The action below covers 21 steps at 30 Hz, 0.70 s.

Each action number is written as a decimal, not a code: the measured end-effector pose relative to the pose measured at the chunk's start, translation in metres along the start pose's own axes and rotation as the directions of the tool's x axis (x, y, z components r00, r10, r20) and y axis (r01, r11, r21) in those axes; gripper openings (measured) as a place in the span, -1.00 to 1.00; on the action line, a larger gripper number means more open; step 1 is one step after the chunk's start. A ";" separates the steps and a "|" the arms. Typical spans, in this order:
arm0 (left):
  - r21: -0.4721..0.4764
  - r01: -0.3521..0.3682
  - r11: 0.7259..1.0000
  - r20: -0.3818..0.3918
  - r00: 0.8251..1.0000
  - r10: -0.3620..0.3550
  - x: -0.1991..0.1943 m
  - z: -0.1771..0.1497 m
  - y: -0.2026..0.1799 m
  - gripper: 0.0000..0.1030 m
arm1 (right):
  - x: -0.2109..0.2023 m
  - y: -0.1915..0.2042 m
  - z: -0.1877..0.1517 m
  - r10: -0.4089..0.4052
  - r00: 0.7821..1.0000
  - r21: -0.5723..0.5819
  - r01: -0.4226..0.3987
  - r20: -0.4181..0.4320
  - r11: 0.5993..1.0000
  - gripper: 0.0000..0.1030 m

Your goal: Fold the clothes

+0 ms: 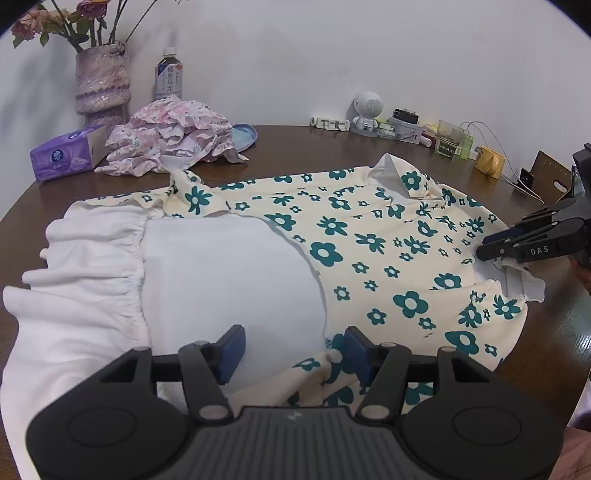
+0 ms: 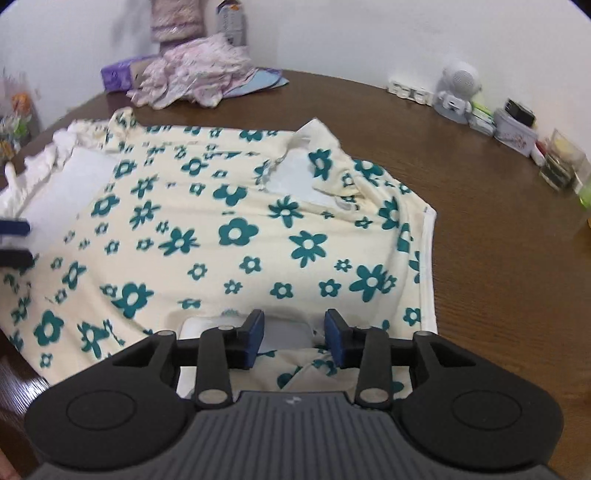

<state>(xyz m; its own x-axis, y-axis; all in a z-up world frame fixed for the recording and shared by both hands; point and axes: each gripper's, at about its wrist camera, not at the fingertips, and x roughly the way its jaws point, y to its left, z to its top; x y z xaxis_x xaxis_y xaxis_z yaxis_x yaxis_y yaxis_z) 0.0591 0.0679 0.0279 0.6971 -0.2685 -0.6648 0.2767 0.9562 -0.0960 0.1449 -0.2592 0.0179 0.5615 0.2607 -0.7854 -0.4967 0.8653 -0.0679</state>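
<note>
Soft matt cloth dress [image 1: 369, 258] lies on a glossy, grained dark wood table [image 2: 498, 258]; matt black plastic tongs [image 1: 295, 350].

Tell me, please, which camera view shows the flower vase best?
The left wrist view: the vase stands whole at the back of the table, behind the tissue box, with its flowers visible. The right wrist view catches only its blurred lower part at the top edge.
</note>
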 end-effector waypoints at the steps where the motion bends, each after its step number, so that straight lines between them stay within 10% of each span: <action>1: 0.000 -0.001 1.000 0.002 1.000 0.001 0.000 -0.001 0.000 0.13 | 0.000 0.001 0.001 -0.002 1.000 -0.012 0.002 -0.002 1.000 -0.64; 2: 0.000 -0.003 1.000 0.004 1.000 0.003 -0.001 -0.001 0.000 0.13 | -0.001 0.002 0.001 -0.009 1.000 -0.019 0.009 -0.009 1.000 -1.00; 21: -0.011 -0.027 1.000 0.016 1.000 0.027 0.001 -0.001 0.008 0.13 | -0.014 0.004 0.005 -0.035 0.995 -0.092 0.027 -0.092 0.995 -1.00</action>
<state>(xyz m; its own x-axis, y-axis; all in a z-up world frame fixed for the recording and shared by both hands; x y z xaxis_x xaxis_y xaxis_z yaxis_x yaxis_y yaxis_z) 0.0612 0.0751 0.0258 0.7148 -0.2445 -0.6552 0.2505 0.9643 -0.0865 0.1388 -0.2572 0.0315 0.5157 0.1898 -0.8355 -0.5404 0.8288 -0.1453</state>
